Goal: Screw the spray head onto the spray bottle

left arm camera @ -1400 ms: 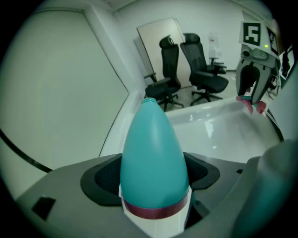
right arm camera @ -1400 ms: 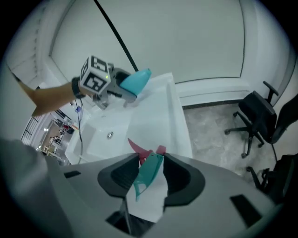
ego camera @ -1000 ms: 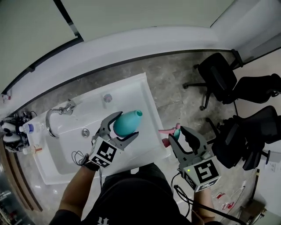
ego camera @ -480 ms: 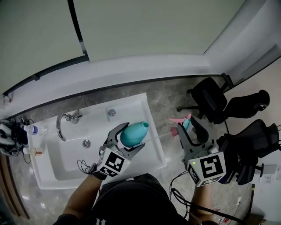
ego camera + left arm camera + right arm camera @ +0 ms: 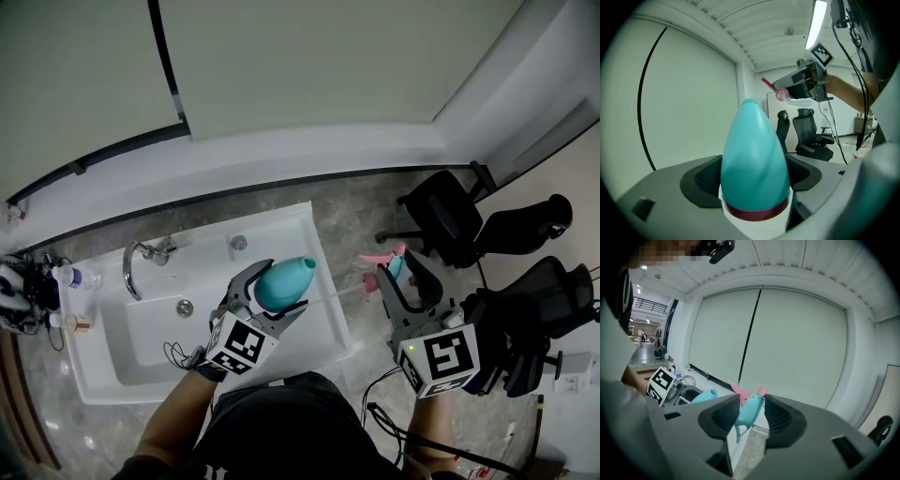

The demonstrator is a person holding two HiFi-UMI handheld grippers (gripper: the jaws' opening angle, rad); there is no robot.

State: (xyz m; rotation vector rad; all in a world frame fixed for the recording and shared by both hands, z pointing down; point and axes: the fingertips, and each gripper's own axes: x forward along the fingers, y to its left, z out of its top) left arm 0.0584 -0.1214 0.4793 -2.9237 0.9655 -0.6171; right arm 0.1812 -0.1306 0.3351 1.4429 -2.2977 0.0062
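My left gripper (image 5: 273, 295) is shut on a teal spray bottle (image 5: 281, 280) with a dark red band (image 5: 757, 212), held above the white sink's right edge; its open neck (image 5: 749, 101) points away from me. My right gripper (image 5: 403, 277) is shut on the spray head (image 5: 386, 267), teal with a pink trigger and nozzle (image 5: 745, 391). A thin clear dip tube (image 5: 330, 295) runs from the head toward the bottle. In the left gripper view the spray head (image 5: 780, 93) sits up and to the right of the bottle. The two parts are apart.
A white sink (image 5: 309, 225) with a chrome tap (image 5: 141, 258) lies below my left hand. Small bottles (image 5: 66, 277) stand at its left. Black office chairs (image 5: 525, 281) crowd the floor on the right. A pale wall runs along the back.
Both grippers have risen with their loads, most of it early on. The spray head has rolled a little in the right gripper. The view has tilted up toward the wall.
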